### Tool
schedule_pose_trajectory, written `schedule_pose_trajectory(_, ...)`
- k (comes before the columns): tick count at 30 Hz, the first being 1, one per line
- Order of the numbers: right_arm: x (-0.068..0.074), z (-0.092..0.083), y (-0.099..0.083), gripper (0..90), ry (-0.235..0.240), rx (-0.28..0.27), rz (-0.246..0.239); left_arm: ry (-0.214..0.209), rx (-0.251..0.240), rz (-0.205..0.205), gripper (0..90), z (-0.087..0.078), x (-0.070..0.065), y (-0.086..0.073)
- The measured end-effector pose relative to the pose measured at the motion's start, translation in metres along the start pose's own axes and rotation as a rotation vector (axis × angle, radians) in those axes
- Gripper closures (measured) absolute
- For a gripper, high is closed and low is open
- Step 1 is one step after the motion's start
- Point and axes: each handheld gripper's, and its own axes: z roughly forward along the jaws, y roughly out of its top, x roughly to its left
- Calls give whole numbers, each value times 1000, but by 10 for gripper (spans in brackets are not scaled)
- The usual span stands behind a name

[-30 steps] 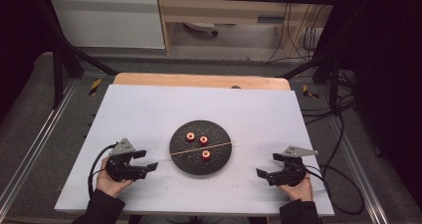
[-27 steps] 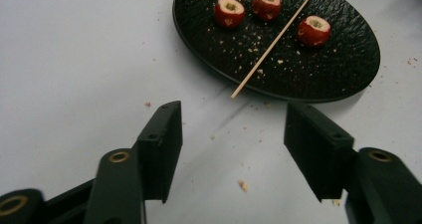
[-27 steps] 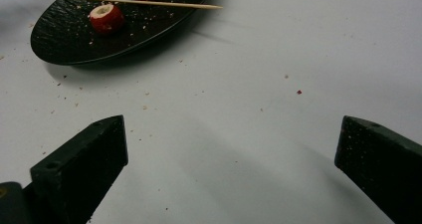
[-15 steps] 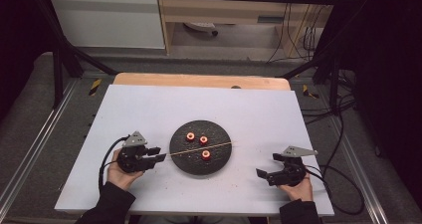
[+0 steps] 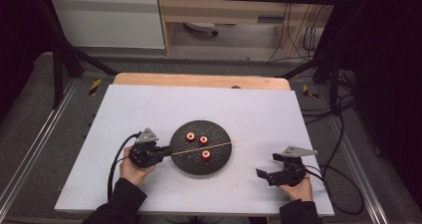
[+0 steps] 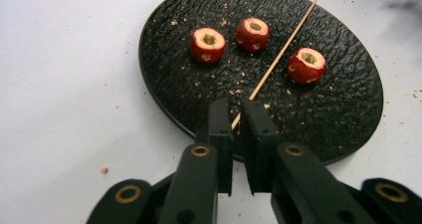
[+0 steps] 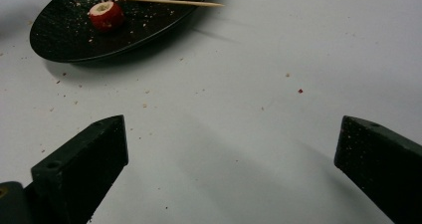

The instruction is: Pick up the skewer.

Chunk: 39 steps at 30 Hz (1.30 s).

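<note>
One black plate (image 5: 191,164) on bench (image 5: 124,114), three cored red fruits (image 6: 208,44), one skewer (image 6: 283,42), left hand-held gripper (image 6: 236,113) just closing, clamped on skewer's near end, right hand-held gripper (image 7: 229,149) spread apart, second fruit cut off at right gripper view's top.

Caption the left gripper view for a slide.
Left gripper shut on the skewer lying across a black plate with three cored red fruits.

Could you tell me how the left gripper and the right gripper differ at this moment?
The left gripper has just been closing on the wooden skewer; the right gripper stands wide open with nothing between. The left gripper reaches the black plate's rim; the right gripper rests apart from it on the white table. Both have black jaws.
</note>
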Motion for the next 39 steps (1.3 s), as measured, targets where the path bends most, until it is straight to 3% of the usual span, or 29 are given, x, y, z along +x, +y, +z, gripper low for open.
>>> schedule_pose_trajectory(5, 0, 0, 0, 13, 2, 0, 0, 15, 11, -3, 889, 11, -1, 2)
schedule_pose_trajectory(14, 0, 0, 0, 13, 3, 1, -3, 26, 16, -16, 893, 25, -1, 4)
schedule_pose_trajectory(23, 0, 0, 0, 14, 4, 1, -4, 35, 47, -3, 893, 35, -1, 3)
schedule_pose_trajectory(30, 0, 0, 0, 14, 5, 4, -3, -2, 65, 16, 893, 32, -6, 0)
schedule_pose_trajectory(39, 1, 0, 0, 14, 5, 5, -2, -44, 80, 51, 893, 31, -23, -6)
